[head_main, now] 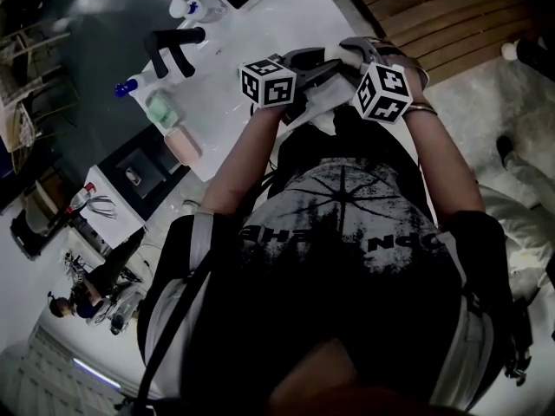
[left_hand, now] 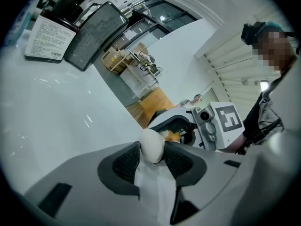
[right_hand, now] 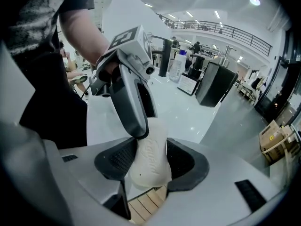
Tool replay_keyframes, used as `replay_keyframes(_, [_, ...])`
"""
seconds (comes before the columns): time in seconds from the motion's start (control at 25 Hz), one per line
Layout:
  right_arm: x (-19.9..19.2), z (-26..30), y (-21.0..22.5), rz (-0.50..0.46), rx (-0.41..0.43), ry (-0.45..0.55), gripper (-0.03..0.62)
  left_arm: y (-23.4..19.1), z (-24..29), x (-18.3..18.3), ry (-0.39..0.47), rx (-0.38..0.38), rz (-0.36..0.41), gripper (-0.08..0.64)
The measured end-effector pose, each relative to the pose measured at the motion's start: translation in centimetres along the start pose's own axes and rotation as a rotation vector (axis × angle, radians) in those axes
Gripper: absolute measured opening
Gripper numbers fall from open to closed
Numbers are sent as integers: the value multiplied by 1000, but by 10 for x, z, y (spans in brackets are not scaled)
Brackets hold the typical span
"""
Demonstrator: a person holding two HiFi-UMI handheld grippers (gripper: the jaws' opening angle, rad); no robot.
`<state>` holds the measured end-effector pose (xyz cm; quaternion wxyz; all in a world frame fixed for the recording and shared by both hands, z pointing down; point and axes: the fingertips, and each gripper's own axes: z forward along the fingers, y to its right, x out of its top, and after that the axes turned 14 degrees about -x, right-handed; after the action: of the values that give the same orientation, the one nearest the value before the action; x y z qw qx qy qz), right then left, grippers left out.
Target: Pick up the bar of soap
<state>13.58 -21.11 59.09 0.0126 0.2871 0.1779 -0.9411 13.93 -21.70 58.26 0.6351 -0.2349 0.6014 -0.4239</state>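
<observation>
Bar of soap [right_hand: 150, 166] is up off the table [head_main: 260, 33], slung between our two hands in front of the chest. Right gripper [right_hand: 151, 155] pinches one end across the flat faces, and left gripper [left_hand: 151, 155] is clamped on the rounded far end. Long axis runs straight from one pair of jaws to the other, so neither hand is nearer. The head view mostly hides the bar behind the grippers, though it seems to hang just past the table's near edge.
</observation>
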Motion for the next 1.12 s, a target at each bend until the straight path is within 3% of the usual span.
replay_keyframes(0.28, [-3, 5, -3, 33, 22, -19, 215, -1, -1, 0, -8, 15, -1, 167])
replay_keyframes(0.52, [-5, 6, -3, 72, 34, -28, 215, -1, -4, -1, -51, 51, 51, 193])
replay_keyframes(0.68, [-5, 6, -1, 76, 28, -27, 224, -1, -7, 2, -41, 71, 61, 238])
replay_keyframes(0.88, [-5, 5, 1, 74, 37, -21, 267, -1, -10, 4, -37, 88, 67, 255])
replay_keyframes(1.12, [5, 3, -1, 65, 17, 11, 270, 1, -19, 12, 0, 111, 95, 255])
